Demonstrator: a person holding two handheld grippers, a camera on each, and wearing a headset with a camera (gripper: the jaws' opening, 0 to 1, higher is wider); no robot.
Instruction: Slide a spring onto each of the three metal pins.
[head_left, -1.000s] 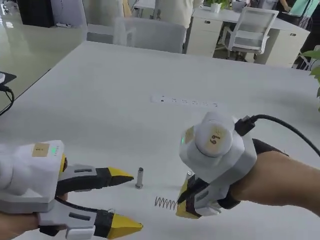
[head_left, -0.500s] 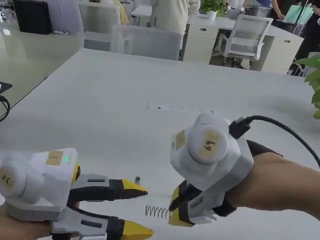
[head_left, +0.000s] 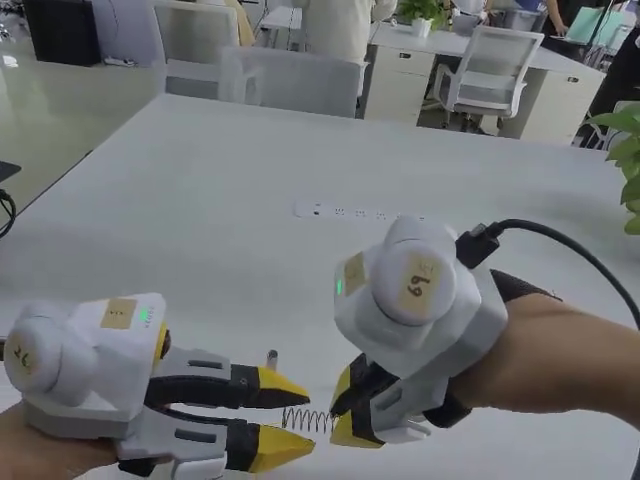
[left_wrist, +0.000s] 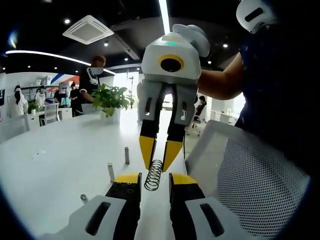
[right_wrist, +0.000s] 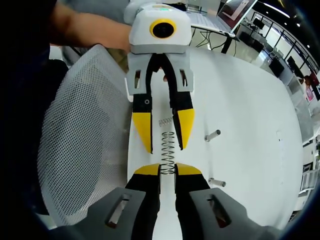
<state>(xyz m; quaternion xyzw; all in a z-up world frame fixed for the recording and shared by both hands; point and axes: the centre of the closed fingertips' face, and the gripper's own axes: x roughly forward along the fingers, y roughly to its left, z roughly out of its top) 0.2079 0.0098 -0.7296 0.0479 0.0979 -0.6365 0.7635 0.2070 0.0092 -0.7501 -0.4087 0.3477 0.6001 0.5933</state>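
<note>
A thin wire spring is held level above the white table. My right gripper is shut on its right end. My left gripper is open, with its yellow fingertips on either side of the spring's free end. In the left gripper view the spring runs from my left gripper to my right gripper. In the right gripper view the spring rises from my right gripper to between the left gripper jaws. Short metal pins stand on the table; one pin peeks behind the left gripper.
A white power strip lies flat mid-table. A mesh chair back is beside the table edge under both grippers. Office chairs, desks and a plant stand beyond the far edge. A black cable trails from my right gripper.
My left gripper has come rightwards and closed the gap to the right gripper, so its open jaws now flank the spring's free end. The right gripper keeps its hold on the spring.
</note>
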